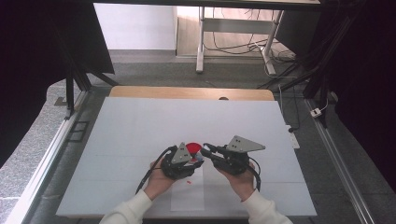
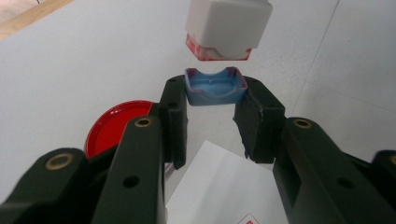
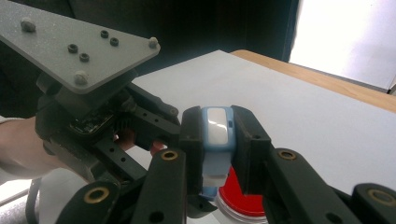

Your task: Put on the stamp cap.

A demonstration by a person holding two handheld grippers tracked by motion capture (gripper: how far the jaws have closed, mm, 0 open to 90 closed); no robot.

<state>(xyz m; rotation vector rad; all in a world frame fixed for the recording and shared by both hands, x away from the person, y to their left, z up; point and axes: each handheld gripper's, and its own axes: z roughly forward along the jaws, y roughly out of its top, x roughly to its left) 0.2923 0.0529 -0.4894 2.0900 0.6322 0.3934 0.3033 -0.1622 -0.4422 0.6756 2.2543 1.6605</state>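
At the bottom of the high view, two hands are holding the claws together at lower centre of the white tabletop (image 1: 140, 126). In the left gripper view, the left claw (image 2: 211, 95) is clamping a blue stamp cap (image 2: 215, 86) at mid-frame, just below the white stamp body (image 2: 229, 25) at the top edge. In the right gripper view, the right claw (image 3: 218, 128) is gripping that stamp body (image 3: 217, 128) at centre. A red lid (image 1: 193, 148) is lying just beyond the claws.
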